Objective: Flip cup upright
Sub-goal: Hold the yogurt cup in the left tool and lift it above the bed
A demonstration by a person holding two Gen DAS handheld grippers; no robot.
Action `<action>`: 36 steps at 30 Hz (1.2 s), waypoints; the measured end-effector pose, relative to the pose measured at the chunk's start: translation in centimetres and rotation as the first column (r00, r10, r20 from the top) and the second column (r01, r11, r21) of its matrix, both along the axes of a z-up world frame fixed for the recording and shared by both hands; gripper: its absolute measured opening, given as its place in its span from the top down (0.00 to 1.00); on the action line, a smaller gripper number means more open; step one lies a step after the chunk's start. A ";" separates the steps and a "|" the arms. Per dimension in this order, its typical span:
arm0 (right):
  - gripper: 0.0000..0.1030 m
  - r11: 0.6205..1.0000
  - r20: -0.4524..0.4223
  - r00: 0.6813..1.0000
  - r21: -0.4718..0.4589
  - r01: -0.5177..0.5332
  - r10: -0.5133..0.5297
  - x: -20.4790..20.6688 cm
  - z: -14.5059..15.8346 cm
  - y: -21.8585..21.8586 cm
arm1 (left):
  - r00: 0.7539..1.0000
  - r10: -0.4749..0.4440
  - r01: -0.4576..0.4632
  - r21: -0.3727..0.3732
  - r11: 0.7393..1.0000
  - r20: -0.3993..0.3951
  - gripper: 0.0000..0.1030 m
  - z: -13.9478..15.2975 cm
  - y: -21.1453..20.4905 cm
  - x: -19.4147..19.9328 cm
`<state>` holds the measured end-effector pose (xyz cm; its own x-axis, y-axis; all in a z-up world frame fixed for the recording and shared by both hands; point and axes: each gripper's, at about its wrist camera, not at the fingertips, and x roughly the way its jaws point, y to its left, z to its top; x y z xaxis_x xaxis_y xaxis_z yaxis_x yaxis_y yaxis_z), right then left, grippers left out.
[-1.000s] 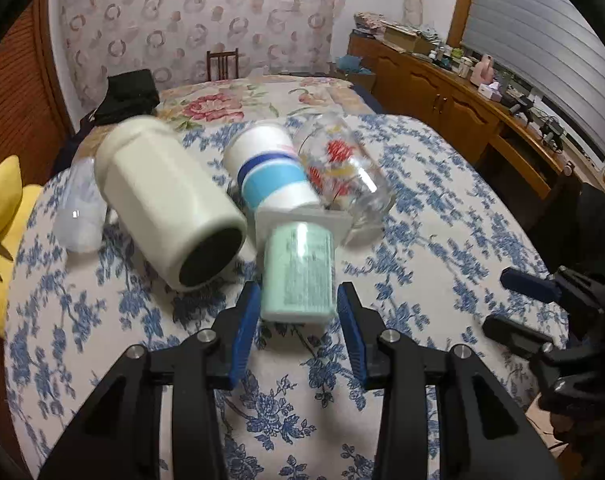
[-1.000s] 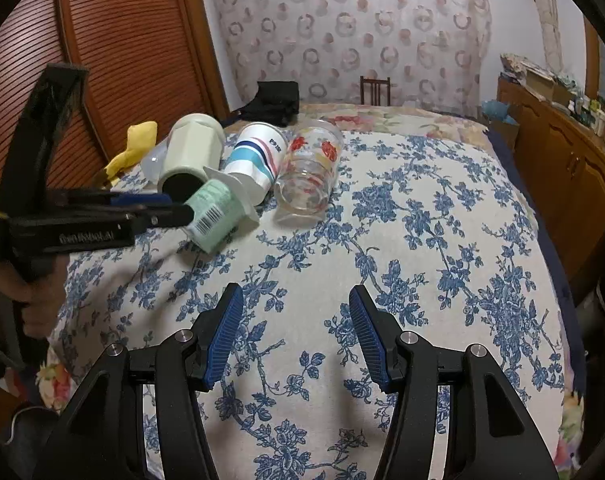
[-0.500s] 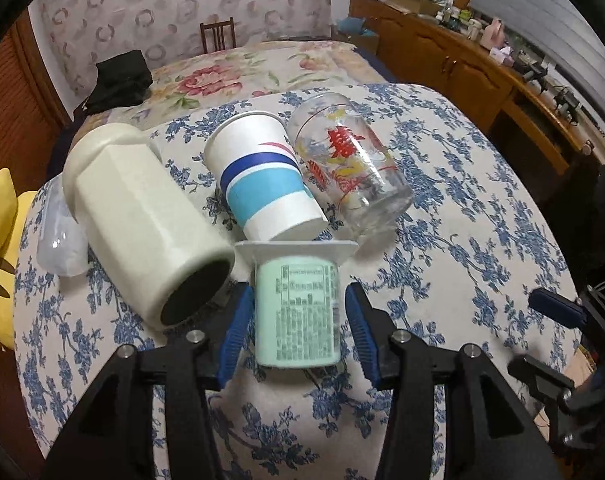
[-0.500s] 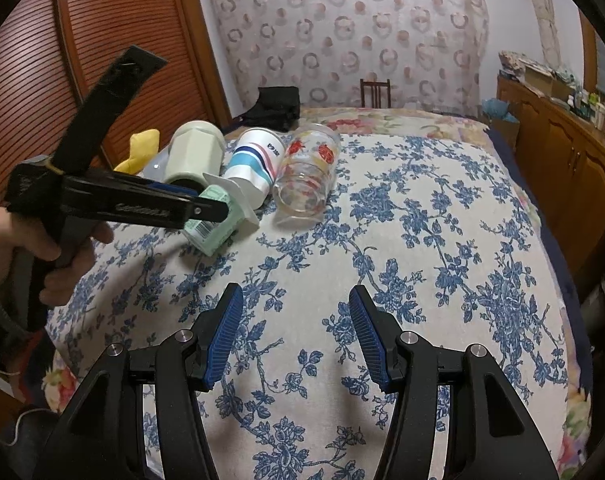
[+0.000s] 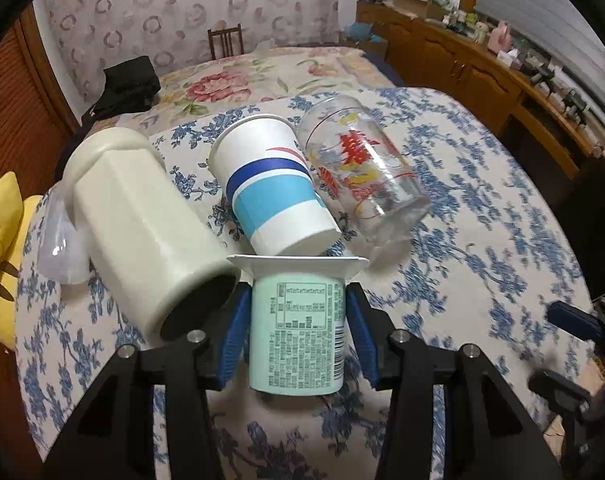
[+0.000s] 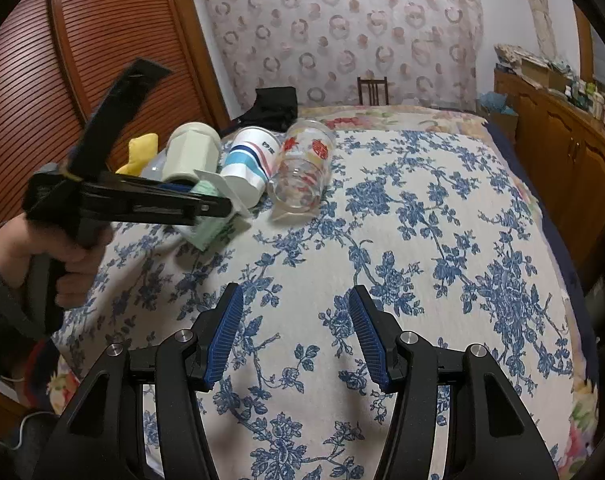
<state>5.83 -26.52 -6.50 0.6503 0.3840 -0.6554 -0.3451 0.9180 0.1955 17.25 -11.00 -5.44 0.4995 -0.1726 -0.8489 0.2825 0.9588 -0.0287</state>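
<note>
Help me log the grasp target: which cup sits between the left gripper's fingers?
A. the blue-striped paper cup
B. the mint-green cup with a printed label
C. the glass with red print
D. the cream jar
B: in the left wrist view the left gripper's blue pads flank the mint-green cup, which lies on its side; the paper cup, glass and cream jar lie beyond or beside the fingers.

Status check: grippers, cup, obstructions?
Left gripper straddling green cup, lying sideways. Right gripper open, empty. Cream canister, paper cup crowding close.
</note>
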 end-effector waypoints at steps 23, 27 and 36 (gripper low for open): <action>0.45 0.999 -0.007 0.999 0.035 0.031 -0.031 0.4 -0.1 0.4 | 0.987 0.038 -0.001 -0.235 0.972 0.155 0.55 -1.3 5.0 -11.4; 0.45 0.999 -0.008 1.000 0.034 0.024 -0.023 0.3 -0.2 0.8 | 0.983 0.028 0.015 -0.232 0.973 0.182 0.55 -1.8 5.2 -13.3; 0.45 0.999 0.005 1.000 0.037 0.015 -0.016 0.2 0.3 1.2 | 0.995 -0.050 0.061 -0.120 0.991 0.089 0.55 -1.4 3.4 -11.9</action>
